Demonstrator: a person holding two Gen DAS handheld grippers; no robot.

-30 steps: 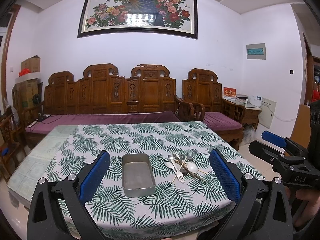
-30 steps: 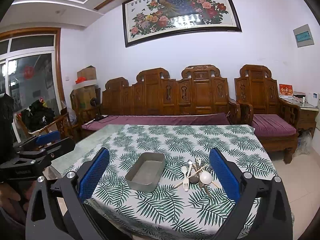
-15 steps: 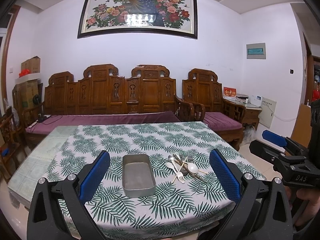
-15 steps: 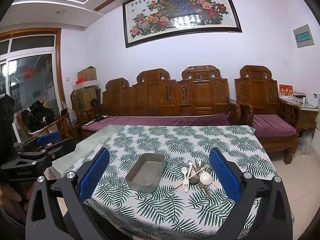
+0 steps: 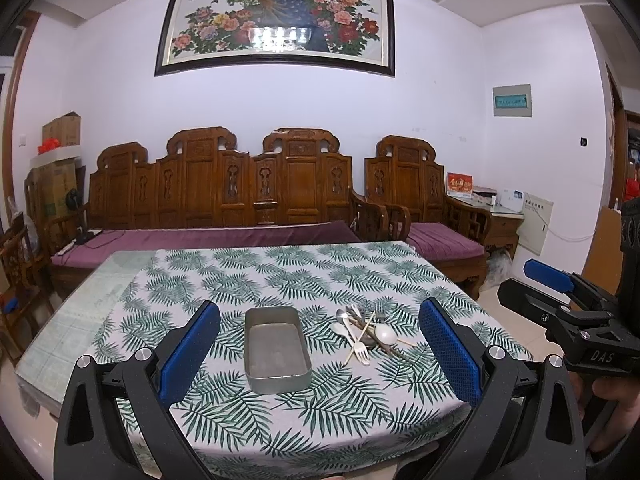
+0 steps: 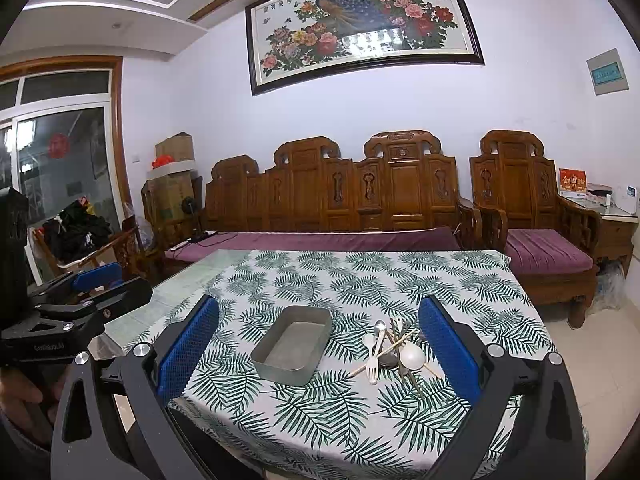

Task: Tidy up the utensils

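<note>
A grey metal tray [image 5: 276, 350] [image 6: 294, 344] lies empty on the leaf-print tablecloth [image 5: 304, 276] [image 6: 360, 276]. Just to its right is a heap of utensils [image 5: 366, 334] [image 6: 394, 350]: white plastic spoons and a fork, metal spoons, wooden chopsticks. My left gripper [image 5: 320, 344] hangs open above the near table edge, with nothing between its blue pads. My right gripper [image 6: 318, 346] is likewise open and empty, short of the tray and the heap. Each gripper shows at the side of the other's view, the right gripper [image 5: 560, 292] and the left gripper [image 6: 80, 288].
A carved wooden bench [image 5: 224, 200] with purple cushions runs behind the table, with a matching armchair [image 5: 424, 204] to its right. A bare strip of glass tabletop [image 5: 68, 320] shows left of the cloth. Cardboard boxes [image 5: 60, 160] are stacked at the far left. Tiled floor [image 6: 592, 360] lies to the right.
Both grippers have drifted very slightly; the tray and utensils lie where they were. Both stay open.
</note>
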